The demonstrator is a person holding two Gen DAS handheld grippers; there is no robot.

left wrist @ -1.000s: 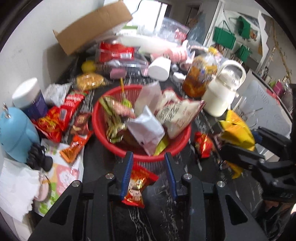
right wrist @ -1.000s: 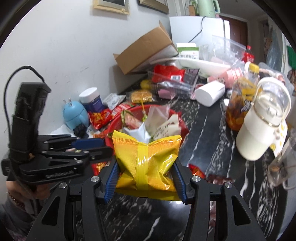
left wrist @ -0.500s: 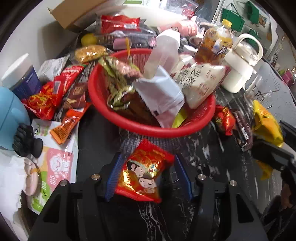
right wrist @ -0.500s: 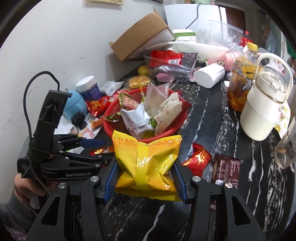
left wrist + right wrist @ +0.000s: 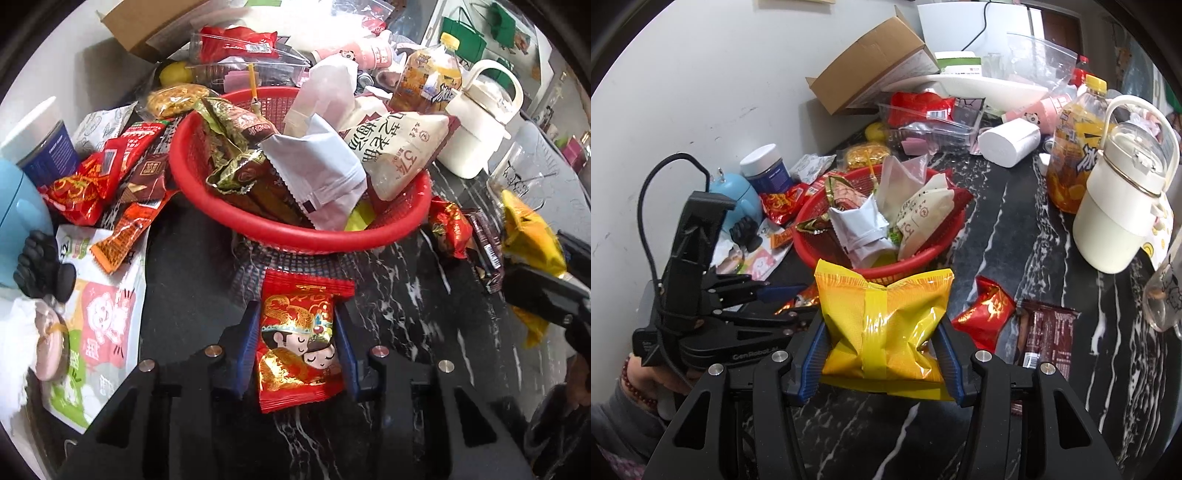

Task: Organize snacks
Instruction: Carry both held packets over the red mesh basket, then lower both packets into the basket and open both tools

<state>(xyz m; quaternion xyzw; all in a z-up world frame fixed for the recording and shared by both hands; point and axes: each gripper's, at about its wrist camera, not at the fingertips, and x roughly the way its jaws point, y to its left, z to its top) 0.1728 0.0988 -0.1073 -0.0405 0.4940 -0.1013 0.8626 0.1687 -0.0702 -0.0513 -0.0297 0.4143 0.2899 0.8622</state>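
Two hand-held grippers, one packet each. The left hand-held gripper, its jaws just closing, pinches a red candy packet on the desk, long axis pointing at the red basket just ahead. The right hand-held gripper clamps a yellow snack bag, lengthwise across the jaws; two loose packets lie beside.

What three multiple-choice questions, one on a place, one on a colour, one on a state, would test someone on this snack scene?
1. Where does the red cartoon snack packet lie?
A. On the dark counter in front of the red basket
B. Inside the basket
C. On the cardboard box

2. What colour is the packet in the right gripper?
A. Blue
B. Yellow
C. White

3. How is the left gripper?
A. Wide open, empty
B. Out of view
C. Closed on the red packet

Answers: 1 A, it sits on the marble below the rim; 2 B, the yellow packet fills that gripper; 3 C, both pads meet its sides.
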